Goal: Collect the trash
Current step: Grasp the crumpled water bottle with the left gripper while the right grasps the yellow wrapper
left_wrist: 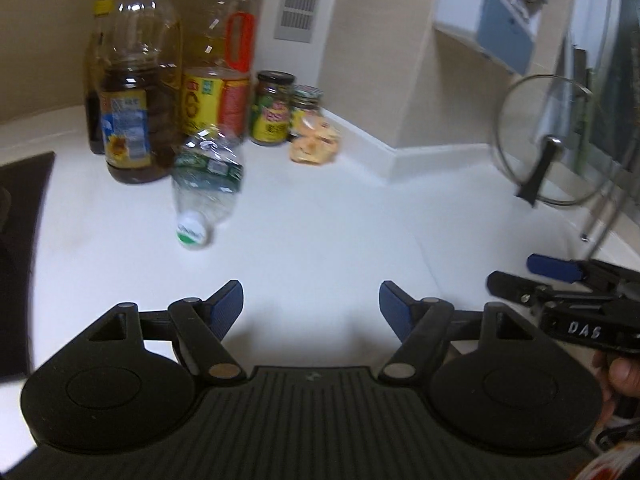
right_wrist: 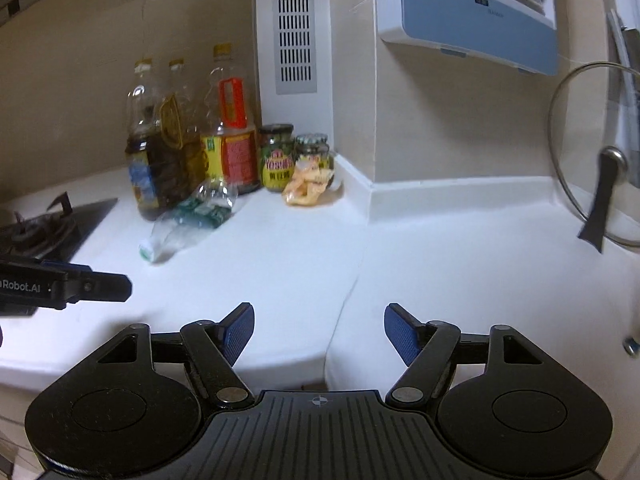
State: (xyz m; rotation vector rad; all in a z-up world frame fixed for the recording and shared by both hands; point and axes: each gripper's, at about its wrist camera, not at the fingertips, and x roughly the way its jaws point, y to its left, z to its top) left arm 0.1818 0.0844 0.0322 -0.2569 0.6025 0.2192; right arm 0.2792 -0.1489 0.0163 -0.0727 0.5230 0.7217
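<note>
An empty crushed plastic water bottle (left_wrist: 206, 184) with a green label lies on its side on the white counter (left_wrist: 320, 224), cap toward me; it also shows in the right wrist view (right_wrist: 188, 220). A crumpled orange-yellow wrapper (left_wrist: 314, 142) lies by the jars near the wall, also in the right wrist view (right_wrist: 306, 186). My left gripper (left_wrist: 311, 312) is open and empty, short of the bottle. My right gripper (right_wrist: 319, 334) is open and empty over the counter's front edge, and shows at the right of the left wrist view (left_wrist: 516, 276).
Oil bottles (left_wrist: 136, 92) and sauce jars (left_wrist: 274, 108) stand against the back wall. A black gas stove (right_wrist: 44, 228) is at the left. A glass pot lid (left_wrist: 548, 140) leans on a rack at the right.
</note>
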